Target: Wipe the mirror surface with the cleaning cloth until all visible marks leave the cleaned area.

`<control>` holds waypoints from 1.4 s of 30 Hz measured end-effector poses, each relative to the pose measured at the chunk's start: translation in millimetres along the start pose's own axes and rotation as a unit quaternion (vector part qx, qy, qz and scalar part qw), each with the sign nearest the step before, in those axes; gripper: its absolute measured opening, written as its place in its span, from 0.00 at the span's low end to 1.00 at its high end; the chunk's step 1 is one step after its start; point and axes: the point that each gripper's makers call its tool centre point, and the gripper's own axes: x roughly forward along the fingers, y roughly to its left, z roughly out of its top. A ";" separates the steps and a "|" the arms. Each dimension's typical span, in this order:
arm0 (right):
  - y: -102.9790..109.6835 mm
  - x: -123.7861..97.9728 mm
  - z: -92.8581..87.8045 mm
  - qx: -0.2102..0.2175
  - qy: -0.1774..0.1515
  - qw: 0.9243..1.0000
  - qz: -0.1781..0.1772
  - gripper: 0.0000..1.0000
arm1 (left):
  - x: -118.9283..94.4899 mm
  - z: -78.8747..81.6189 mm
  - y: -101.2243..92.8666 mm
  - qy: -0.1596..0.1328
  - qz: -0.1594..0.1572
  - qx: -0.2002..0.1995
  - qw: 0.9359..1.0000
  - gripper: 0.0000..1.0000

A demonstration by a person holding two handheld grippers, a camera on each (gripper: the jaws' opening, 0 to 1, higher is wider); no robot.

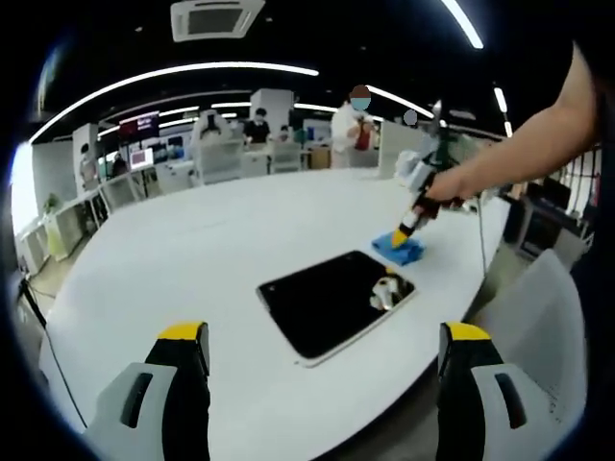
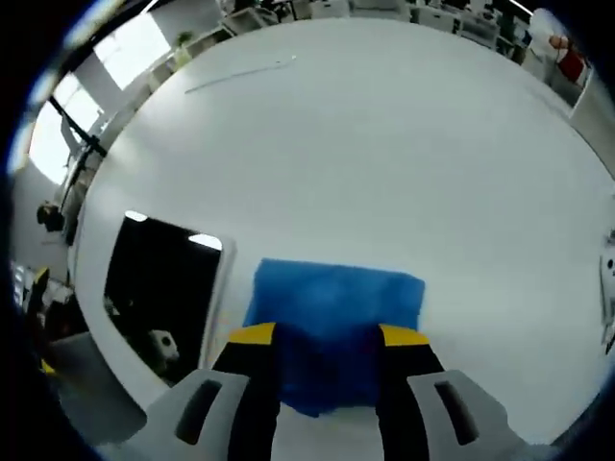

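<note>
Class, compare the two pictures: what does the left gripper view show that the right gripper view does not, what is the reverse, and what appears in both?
Left gripper view alone: the person's arm reaching over the table, the ceiling lights, and the left hand-held gripper, jaws wide apart over bare table.

Right gripper view alone: a bright window, and a close look at the right hand-held gripper with its jaws either side of the cloth.

Both: the white table, the dark mirror, the blue cloth beside it, and people in the background.
</note>
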 end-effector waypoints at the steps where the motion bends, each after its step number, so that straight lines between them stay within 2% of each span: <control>1: -5.1 1.0 -0.1 -0.017 0.002 1.000 -0.014 0.27 | -0.4 2.4 -1.4 -0.005 -0.002 0.003 1.000 1.00; 2: -8.9 1.4 -0.4 -0.023 0.000 0.999 -0.025 0.23 | -0.2 2.7 -1.9 -0.006 -0.004 0.004 1.000 1.00; 3: -4.7 3.4 0.2 -0.005 0.000 1.000 -0.008 0.22 | 0.0 1.6 -2.0 -0.004 -0.005 0.004 1.000 1.00; 4: -7.5 4.3 0.6 0.012 0.000 1.000 -0.013 0.20 | 0.2 1.1 -2.0 -0.004 -0.006 0.005 1.000 1.00; 8: -9.6 4.2 1.9 0.020 0.000 1.000 -0.015 0.10 | 2.0 0.0 -0.5 -0.001 -0.009 0.006 1.000 1.00; 10: -4.4 6.6 4.7 0.029 0.002 1.000 -0.003 0.03 | 1.9 0.0 0.7 0.000 -0.008 0.008 1.000 1.00; 15: -1.7 4.3 4.2 0.017 0.007 1.000 -0.009 0.02 | 3.2 -1.7 0.4 0.006 -0.013 0.005 1.000 1.00; 21: 0.1 0.5 4.8 0.014 0.001 0.999 0.031 0.06 | 2.9 2.3 2.0 -0.004 -0.011 0.006 1.000 1.00; 24: -1.2 -2.0 6.8 0.004 -0.004 1.000 0.026 0.07 | 4.4 2.2 2.9 -0.003 -0.010 0.009 1.000 1.00; 28: 4.4 4.1 7.5 0.013 0.000 0.999 0.035 0.17 | 7.4 3.6 3.7 0.000 -0.011 0.014 1.000 1.00; 31: -0.2 6.4 8.7 -0.018 0.006 1.000 0.005 0.12 | 7.6 2.4 4.4 0.002 -0.011 0.012 1.000 1.00; 33: 2.7 6.9 9.5 -0.015 0.004 1.000 0.003 0.09 | 7.7 2.0 5.0 0.002 -0.009 0.015 1.000 1.00; 34: 5.3 7.8 10.7 -0.019 0.001 1.000 0.010 0.03 | 8.0 1.2 5.5 0.004 -0.008 0.015 1.000 1.00; 36: 6.0 7.6 10.0 0.012 0.009 1.000 0.009 0.02 | 9.3 -1.8 8.4 0.011 -0.007 0.009 1.000 1.00; 39: 2.8 9.2 11.6 0.022 0.012 1.000 0.018 0.01 | 10.4 -3.7 7.5 0.018 -0.013 0.001 1.000 1.00; 42: 4.2 8.1 11.7 0.102 0.006 0.994 0.043 0.01 | 11.2 -6.1 5.5 0.023 -0.020 0.001 1.000 1.00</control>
